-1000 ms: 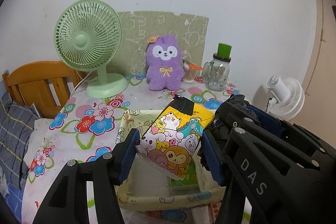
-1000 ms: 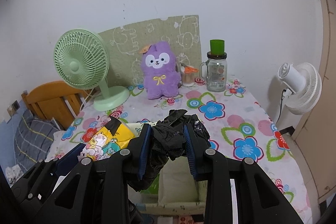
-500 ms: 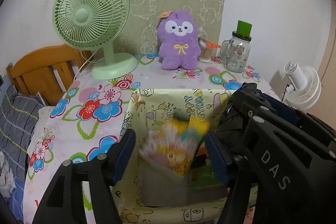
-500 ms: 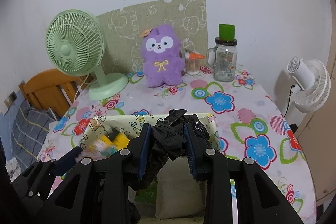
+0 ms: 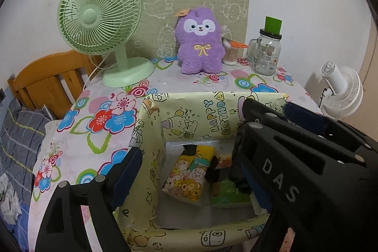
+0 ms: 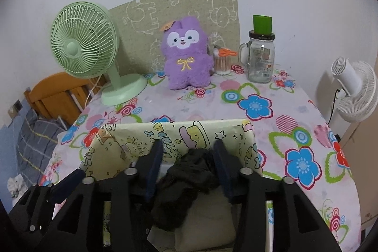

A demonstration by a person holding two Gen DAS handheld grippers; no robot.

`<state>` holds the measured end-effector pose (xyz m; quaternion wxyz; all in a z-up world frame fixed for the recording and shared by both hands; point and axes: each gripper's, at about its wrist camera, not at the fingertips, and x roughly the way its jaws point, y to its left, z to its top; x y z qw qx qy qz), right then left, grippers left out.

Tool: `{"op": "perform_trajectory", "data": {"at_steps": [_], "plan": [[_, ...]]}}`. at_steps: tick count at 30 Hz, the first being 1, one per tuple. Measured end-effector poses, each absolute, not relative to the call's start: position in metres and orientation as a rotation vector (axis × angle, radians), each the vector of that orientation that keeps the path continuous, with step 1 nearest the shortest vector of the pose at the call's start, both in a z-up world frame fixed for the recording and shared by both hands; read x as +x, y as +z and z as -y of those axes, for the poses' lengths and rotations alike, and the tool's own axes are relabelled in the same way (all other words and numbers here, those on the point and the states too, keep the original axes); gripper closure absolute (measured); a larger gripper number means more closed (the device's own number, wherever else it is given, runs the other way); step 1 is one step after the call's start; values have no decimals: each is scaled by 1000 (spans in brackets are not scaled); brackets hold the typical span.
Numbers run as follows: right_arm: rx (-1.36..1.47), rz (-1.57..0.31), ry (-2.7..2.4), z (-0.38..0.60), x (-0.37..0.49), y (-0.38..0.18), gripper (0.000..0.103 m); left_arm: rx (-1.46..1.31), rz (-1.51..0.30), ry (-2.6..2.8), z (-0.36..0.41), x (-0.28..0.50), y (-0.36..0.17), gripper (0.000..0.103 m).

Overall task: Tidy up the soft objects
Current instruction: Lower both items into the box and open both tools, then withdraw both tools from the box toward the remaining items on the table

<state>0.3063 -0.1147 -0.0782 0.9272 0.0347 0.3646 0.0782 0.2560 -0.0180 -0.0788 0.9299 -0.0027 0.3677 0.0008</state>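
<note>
A yellow cartoon-print tissue pack [image 5: 189, 171] lies inside the pale yellow paper-covered box [image 5: 151, 134] on the flowered table. My left gripper [image 5: 189, 169] is open above the box, empty. My right gripper [image 6: 187, 162] hangs over the same box [image 6: 236, 131]; its jaws stand wider than before, with a crumpled black plastic bag [image 6: 189, 171] between them, sagging into the box. I cannot tell whether the pads still press the bag. A purple plush toy [image 5: 200, 39] sits upright at the back, also in the right wrist view [image 6: 186, 58].
A green desk fan [image 5: 99, 15] stands back left. A glass jar with green lid [image 5: 267, 51] and a cotton swab cup [image 5: 230, 53] stand back right. A white fan [image 5: 342, 91] is off the table's right edge. A wooden chair [image 5: 47, 79] and bedding lie left.
The left gripper let go of the tissue pack, which dropped into the box. Both grippers moved down closer over the box. The right jaws widened around the black bag.
</note>
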Motion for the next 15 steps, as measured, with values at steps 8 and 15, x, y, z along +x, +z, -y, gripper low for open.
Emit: {"op": "perform_trajectory", "data": {"at_steps": [8, 15], "plan": [[69, -725, 160, 119, 292, -71, 19, -39, -766, -10, 17, 253, -77, 12], [63, -716, 155, 123, 273, -62, 14, -40, -724, -27, 22, 238, -65, 1]]}}
